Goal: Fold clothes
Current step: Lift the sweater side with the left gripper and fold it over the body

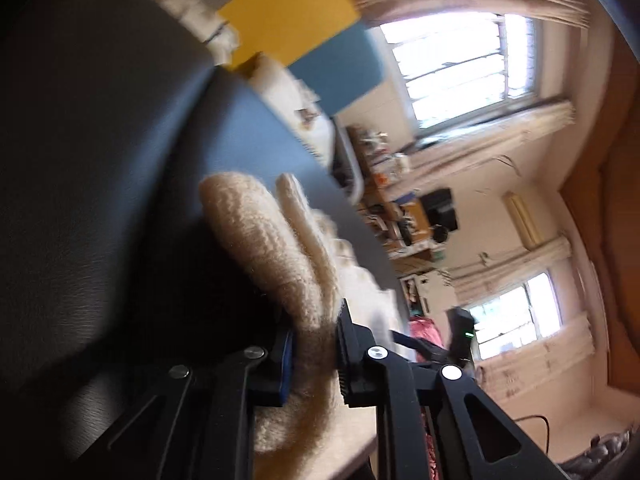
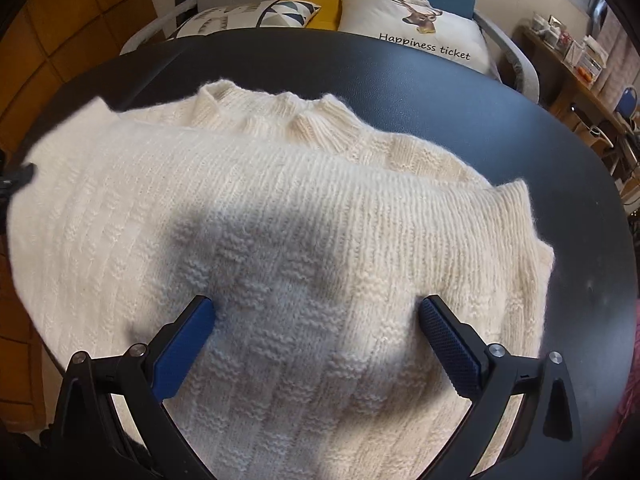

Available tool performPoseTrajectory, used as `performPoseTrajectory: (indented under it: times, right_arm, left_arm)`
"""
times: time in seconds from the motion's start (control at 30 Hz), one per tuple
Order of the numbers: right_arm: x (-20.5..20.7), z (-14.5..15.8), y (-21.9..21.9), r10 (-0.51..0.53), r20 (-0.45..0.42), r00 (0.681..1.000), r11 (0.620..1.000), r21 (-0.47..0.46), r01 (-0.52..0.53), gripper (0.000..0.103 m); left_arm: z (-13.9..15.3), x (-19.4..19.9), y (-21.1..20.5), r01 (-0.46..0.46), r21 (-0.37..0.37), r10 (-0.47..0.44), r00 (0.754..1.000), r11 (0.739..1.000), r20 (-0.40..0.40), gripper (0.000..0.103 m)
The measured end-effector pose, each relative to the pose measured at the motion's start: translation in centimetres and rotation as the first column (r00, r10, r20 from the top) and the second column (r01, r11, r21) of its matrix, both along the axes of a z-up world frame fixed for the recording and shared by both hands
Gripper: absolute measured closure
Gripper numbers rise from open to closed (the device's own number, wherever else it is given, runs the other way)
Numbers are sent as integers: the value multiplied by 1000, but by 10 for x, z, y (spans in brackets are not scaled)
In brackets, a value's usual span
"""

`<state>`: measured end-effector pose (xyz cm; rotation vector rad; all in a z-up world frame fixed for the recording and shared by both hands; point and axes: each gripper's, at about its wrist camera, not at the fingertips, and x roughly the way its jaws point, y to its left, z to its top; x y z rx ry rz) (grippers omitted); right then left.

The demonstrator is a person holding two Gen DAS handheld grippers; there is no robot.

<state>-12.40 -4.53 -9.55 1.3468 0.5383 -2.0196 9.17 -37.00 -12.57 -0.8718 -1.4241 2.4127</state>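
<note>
Mid-fold: left gripper clamped on cream sweater edge at table's 9 o'clock, right gripper wide above its middle; next, carry edge over.

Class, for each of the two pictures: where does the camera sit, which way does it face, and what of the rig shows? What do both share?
Left wrist: on the left gripper, tilted, looking across the black table toward windows; its jaws pinch the cream sweater.
Right wrist: on the right gripper, looking steeply down at the sweater; jaws spread.
Shared: sweater, table.
</note>
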Motion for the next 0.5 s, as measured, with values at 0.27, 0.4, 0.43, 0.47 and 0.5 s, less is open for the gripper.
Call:
performPoseTrajectory:
  times: [0.27, 0.4, 0.43, 0.47, 0.5]
  right_arm:
    - [5, -4, 2, -23, -33, 999, 1000, -9, 23, 0]
    - [11, 9, 19, -36, -39, 999, 998, -54, 34, 0]
    - [13, 13, 25, -36, -46, 998, 998, -62, 33, 0]
    - [16, 15, 30, -30, -56, 998, 998, -58, 27, 0]
    - [18, 17, 35, -24, -64, 998, 998, -53, 21, 0]
  left_arm:
    - [42, -12, 32, 20, 47, -16, 995, 999, -100, 88]
    - [64, -26, 54, 33, 64, -25, 992, 997, -121, 88]
    - [69, -30, 59, 37, 69, -29, 992, 997, -125, 88]
    - [74, -31, 64, 44, 70, -34, 991, 997, -130, 88]
    - [79, -33, 70, 51, 69, -41, 990, 996, -134, 88]
